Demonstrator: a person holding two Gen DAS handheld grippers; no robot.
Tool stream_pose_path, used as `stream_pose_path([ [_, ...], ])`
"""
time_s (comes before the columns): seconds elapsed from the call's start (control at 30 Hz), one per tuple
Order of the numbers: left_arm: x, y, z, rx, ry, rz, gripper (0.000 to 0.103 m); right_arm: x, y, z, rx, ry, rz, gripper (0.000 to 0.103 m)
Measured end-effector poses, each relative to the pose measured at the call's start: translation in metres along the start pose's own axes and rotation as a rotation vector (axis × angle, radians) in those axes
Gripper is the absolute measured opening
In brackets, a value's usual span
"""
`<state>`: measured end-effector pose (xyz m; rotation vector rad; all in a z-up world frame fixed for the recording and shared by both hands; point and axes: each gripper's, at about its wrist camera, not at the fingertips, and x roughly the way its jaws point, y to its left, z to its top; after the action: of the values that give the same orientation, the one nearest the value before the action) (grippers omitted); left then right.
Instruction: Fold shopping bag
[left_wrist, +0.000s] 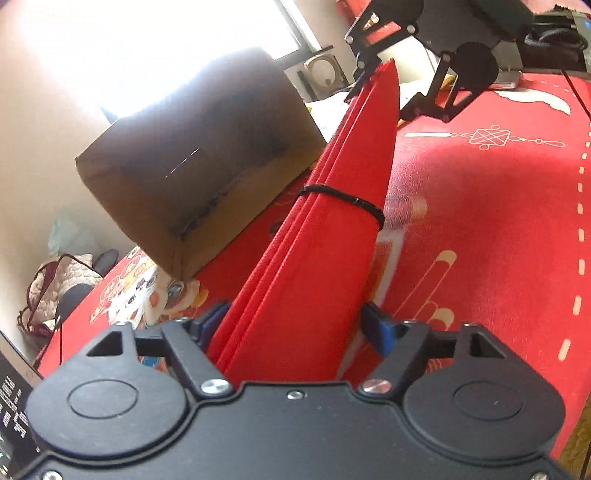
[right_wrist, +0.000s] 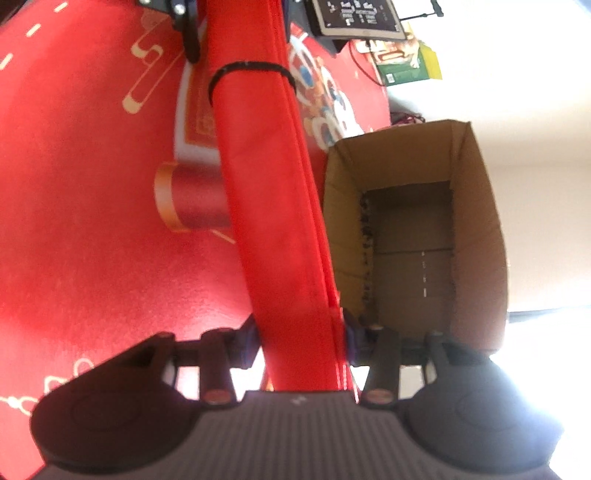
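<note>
The red shopping bag (left_wrist: 332, 236) is folded into a long flat bundle with a thin black band (left_wrist: 343, 199) around it. It hangs in the air between both grippers above the red tablecloth. My left gripper (left_wrist: 295, 325) is shut on one end. My right gripper (right_wrist: 301, 343) is shut on the other end of the bag (right_wrist: 273, 192). The right gripper also shows at the top of the left wrist view (left_wrist: 384, 88), and the band shows in the right wrist view (right_wrist: 251, 70).
An open brown cardboard box (right_wrist: 476, 229) lies beside the bag; it also shows in the left wrist view (left_wrist: 192, 162). The red printed tablecloth (left_wrist: 498, 221) covers the table. A red and gold cylinder (right_wrist: 192, 197) lies under the bag. A dark screen (right_wrist: 358, 18) stands at the far edge.
</note>
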<state>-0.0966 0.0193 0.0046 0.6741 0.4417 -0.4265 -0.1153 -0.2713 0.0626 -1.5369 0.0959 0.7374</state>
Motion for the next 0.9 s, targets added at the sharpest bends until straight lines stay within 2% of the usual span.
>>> stream_pose_path([
  [0.27,-0.006,-0.005,0.018,0.032,-0.011,0.016,0.051,-0.01,-0.011,-0.006,0.015,-0.002,-0.091,0.043],
  [0.43,-0.006,0.02,0.017,-0.213,-0.001,-0.123,0.046,-0.005,-0.012,-0.007,0.042,-0.022,-0.162,0.045],
  [0.5,-0.004,0.023,0.012,-0.245,0.006,-0.122,0.045,0.0,-0.009,-0.005,0.046,-0.035,-0.216,0.055],
  [0.57,-0.003,0.027,0.007,-0.287,0.02,-0.132,0.044,0.004,-0.008,-0.002,0.078,-0.048,-0.241,0.057],
  [0.73,-0.008,0.031,0.0,-0.311,0.024,-0.12,0.044,0.009,-0.006,0.001,0.13,-0.092,-0.276,0.065],
  [0.83,-0.011,0.03,-0.001,-0.322,0.02,-0.113,0.044,0.006,-0.005,0.002,0.181,-0.131,-0.301,0.076],
  [0.9,-0.011,0.032,-0.003,-0.367,0.022,-0.103,0.044,0.004,-0.007,0.004,0.222,-0.16,-0.329,0.084],
])
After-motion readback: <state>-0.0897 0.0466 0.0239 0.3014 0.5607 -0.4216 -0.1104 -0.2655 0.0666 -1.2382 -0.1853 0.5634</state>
